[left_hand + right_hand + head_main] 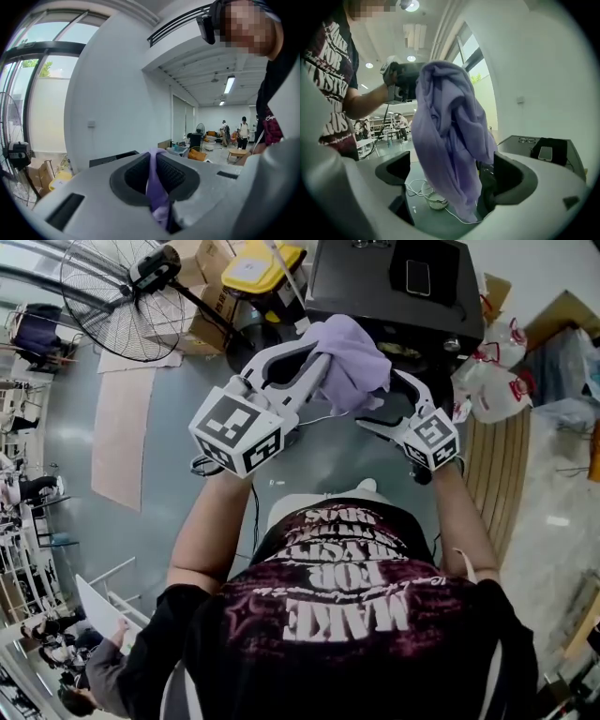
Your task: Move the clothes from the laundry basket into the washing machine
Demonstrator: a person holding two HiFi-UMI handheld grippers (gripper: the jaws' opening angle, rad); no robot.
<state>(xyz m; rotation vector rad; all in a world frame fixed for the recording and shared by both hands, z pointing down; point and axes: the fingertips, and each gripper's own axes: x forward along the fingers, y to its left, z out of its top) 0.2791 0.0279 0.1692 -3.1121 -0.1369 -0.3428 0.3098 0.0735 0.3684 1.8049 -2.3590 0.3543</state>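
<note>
Two tools flank one purple garment (352, 362), held up at twelve o'clock from the person in the head view; the left tool (154, 161) is narrow, its pads pinching a fold of the cloth. The right tool (452, 171) stands wide, the garment hanging loose between its jaws, unclamped; a dark cabinet (375, 287) with a phone (418, 277) on top sits beyond, at twelve o'clock of the cloth.

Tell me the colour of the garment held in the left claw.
Lilac; the garment shows best in the right gripper view.
</note>
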